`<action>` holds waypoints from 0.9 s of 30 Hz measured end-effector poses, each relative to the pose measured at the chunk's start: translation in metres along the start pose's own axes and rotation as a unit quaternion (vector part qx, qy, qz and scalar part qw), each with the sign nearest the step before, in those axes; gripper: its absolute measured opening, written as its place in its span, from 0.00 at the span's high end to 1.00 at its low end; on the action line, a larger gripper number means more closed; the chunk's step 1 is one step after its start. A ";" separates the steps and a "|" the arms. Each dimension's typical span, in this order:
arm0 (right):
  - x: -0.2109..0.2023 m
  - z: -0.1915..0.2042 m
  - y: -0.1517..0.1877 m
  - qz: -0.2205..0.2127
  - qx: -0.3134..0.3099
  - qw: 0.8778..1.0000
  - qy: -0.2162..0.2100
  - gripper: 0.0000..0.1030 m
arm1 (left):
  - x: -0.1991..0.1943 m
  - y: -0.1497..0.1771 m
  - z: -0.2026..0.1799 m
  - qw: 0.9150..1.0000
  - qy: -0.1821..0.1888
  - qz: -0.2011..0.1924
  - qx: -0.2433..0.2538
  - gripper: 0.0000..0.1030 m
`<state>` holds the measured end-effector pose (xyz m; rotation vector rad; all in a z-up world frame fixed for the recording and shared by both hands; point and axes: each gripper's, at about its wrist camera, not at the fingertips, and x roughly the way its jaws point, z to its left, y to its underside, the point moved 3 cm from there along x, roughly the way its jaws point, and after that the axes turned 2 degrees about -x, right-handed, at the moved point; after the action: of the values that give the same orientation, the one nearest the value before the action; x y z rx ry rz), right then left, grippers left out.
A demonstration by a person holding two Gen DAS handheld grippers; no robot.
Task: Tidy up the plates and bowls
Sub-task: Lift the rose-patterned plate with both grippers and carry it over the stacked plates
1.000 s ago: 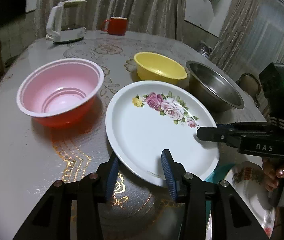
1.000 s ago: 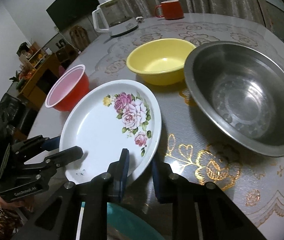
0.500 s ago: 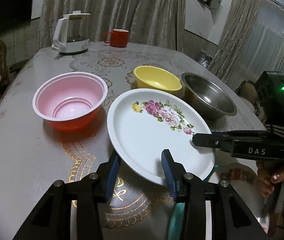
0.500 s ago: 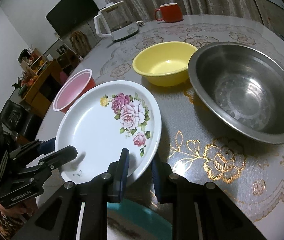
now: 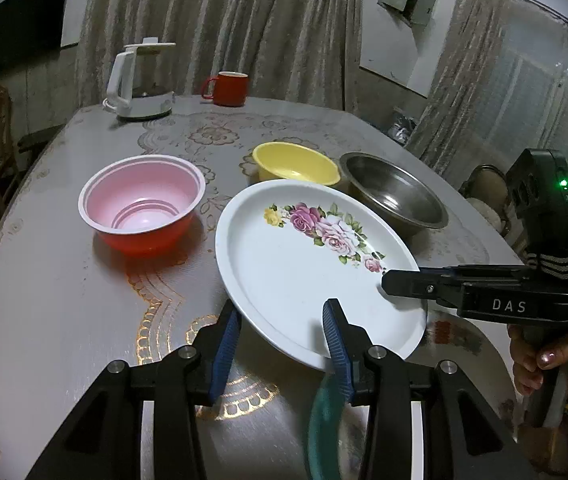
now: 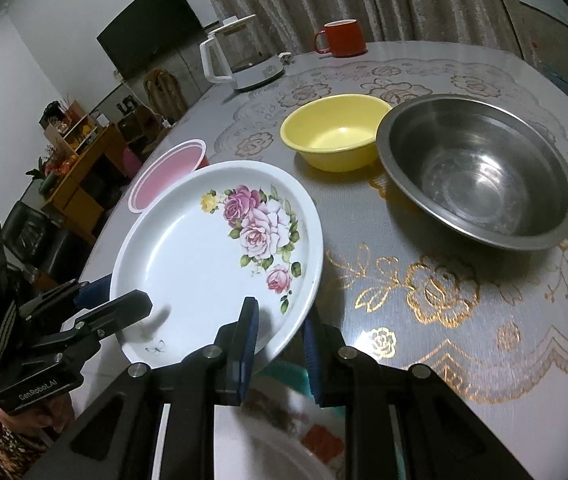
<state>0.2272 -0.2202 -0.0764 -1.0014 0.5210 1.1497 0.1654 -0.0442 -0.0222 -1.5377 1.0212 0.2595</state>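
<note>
Both grippers are pinching the near rim of the floral plate (image 5: pixel 308 268): left gripper (image 5: pixel 282 344) on its near-left edge, right gripper (image 6: pixel 278 338) on its near-right edge, plate tilting clear of the table (image 5: pixel 64 300). 3 bowls are sitting unstacked beyond: pink bowl (image 5: pixel 142 202), yellow bowl (image 5: pixel 296 162), steel bowl (image 5: pixel 394 196). Organizing appears barely begun.

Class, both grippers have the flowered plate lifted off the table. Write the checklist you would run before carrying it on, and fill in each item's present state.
1. Left gripper clamped on the plate rim: ok.
2. Right gripper clamped on the rim: ok.
3. Plate clear of the table: ok.
4. Plate level: not ok, tilted.
5. Pink bowl, yellow bowl and steel bowl apart from the plate: ok.
6. Where it goes: cannot tell.
</note>
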 end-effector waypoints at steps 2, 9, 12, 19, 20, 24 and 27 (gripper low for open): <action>-0.005 0.001 0.003 -0.004 0.000 1.000 0.000 0.80 | -0.004 0.001 -0.003 1.000 0.004 -0.003 0.002 0.59; -0.023 0.004 0.017 -0.017 0.005 1.000 0.006 0.80 | -0.017 0.009 -0.016 1.000 0.012 -0.010 0.012 0.59; -0.032 0.006 0.025 -0.023 0.008 1.000 0.008 0.80 | -0.023 0.014 -0.022 1.000 0.016 -0.011 0.016 0.59; -0.056 0.012 0.049 -0.047 0.016 0.999 0.013 0.80 | -0.036 0.026 -0.036 0.999 0.022 -0.016 0.028 0.59; -0.058 0.013 0.052 -0.048 0.018 0.999 0.013 0.80 | -0.038 0.028 -0.038 0.999 0.025 -0.016 0.028 0.59; -0.068 0.012 0.066 -0.056 0.038 0.998 0.009 0.80 | -0.044 0.037 -0.046 0.999 0.031 -0.014 0.036 0.59; -0.076 0.011 0.077 -0.062 0.048 0.997 0.009 0.80 | -0.046 0.043 -0.051 0.998 0.037 -0.009 0.040 0.59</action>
<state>0.1275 -0.2433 -0.0409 -0.9474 0.5165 0.9971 0.0882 -0.0649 -0.0075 -1.4932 1.0628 0.1487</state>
